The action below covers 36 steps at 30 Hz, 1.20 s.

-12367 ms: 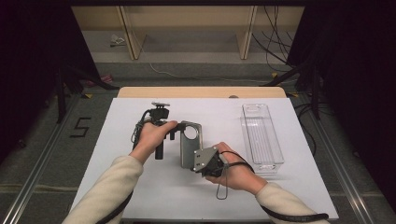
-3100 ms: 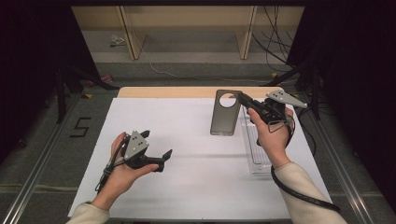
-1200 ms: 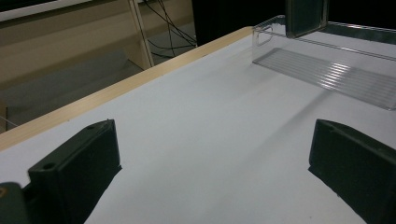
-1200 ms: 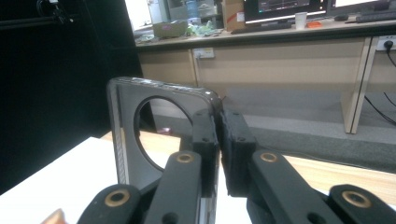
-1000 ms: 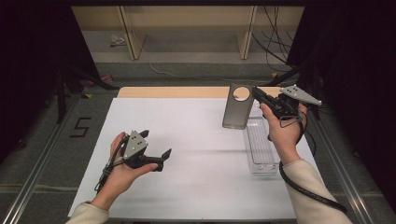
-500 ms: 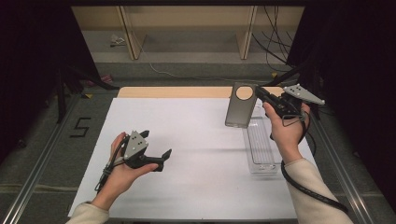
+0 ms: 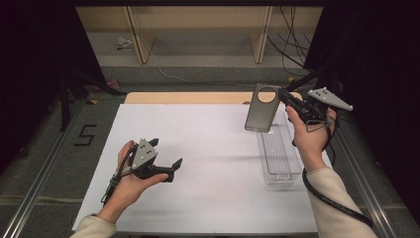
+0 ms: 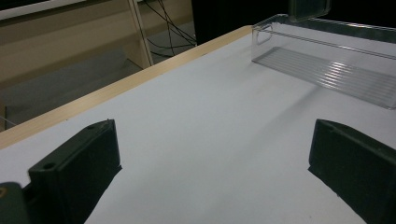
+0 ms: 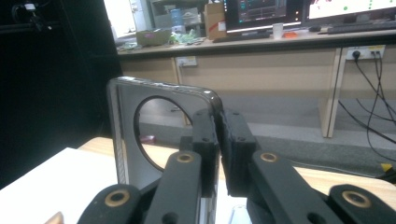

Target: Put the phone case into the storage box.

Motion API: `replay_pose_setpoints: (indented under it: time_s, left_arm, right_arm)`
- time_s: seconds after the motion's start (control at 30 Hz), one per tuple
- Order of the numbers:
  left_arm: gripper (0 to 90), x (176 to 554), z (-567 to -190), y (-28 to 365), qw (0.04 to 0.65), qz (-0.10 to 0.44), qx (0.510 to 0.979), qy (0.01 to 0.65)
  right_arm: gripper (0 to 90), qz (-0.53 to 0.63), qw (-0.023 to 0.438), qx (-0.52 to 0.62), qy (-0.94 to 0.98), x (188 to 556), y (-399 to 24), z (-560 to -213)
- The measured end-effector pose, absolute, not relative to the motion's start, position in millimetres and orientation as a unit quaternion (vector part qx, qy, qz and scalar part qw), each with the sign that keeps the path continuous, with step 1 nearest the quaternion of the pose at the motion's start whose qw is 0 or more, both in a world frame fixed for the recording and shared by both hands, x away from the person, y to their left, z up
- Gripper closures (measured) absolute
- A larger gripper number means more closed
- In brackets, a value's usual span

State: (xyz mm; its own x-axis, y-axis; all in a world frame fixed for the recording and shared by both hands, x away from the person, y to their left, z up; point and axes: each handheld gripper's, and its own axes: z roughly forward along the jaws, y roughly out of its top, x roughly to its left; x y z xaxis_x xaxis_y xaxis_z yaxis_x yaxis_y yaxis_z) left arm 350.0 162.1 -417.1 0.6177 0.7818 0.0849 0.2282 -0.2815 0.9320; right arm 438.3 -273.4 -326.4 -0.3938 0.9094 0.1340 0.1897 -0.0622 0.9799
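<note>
Nearest me, the left gripper (image 7: 174, 168) rests on the white table (image 7: 213, 168), jaws spread wide with nothing between them — idle, I'd say. Farther off, the right gripper (image 7: 283, 94) is clamped on the edge of a grey phone case (image 7: 261, 108), holding it upright in the air above the far end of the clear tray (image 7: 279, 151). Judging by that, the placing step is in hand — next comes lowering it squarely between the tray walls before letting go.
</note>
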Motion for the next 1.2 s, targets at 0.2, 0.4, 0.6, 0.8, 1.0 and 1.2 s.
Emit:
replay_pose_setpoints:
  time_s: [0.2, 0.4, 0.6, 0.8, 1.0, 1.2]
  left_arm:
    - [1.5, 350.3, -417.7, 162.4, 0.496, 0.279, 0.750, 0.338]
    - [1.7, 350.7, -418.2, 163.3, 0.495, 0.279, 0.750, 0.339]
    - [1.7, 350.6, -418.0, 163.0, 0.495, 0.279, 0.750, 0.338]
    - [1.7, 350.6, -417.7, 163.0, 0.496, 0.279, 0.749, 0.339]
    - [1.7, 350.8, -417.9, 163.4, 0.496, 0.279, 0.749, 0.339]
    - [1.7, 350.8, -417.3, 163.8, 0.496, 0.280, 0.748, 0.340]
  right_arm:
    - [85.5, 0.566, 0.325, 0.453, 0.607, 438.7, -278.9, -325.1]
    - [85.5, 0.560, 0.335, 0.455, 0.606, 439.9, -283.4, -325.4]
    - [85.5, 0.556, 0.341, 0.458, 0.603, 440.9, -288.1, -326.1]
    - [85.5, 0.551, 0.348, 0.460, 0.603, 441.8, -290.7, -327.2]
    - [85.5, 0.547, 0.355, 0.459, 0.603, 442.6, -292.6, -327.9]
    - [85.5, 0.545, 0.359, 0.461, 0.601, 442.9, -295.1, -327.8]
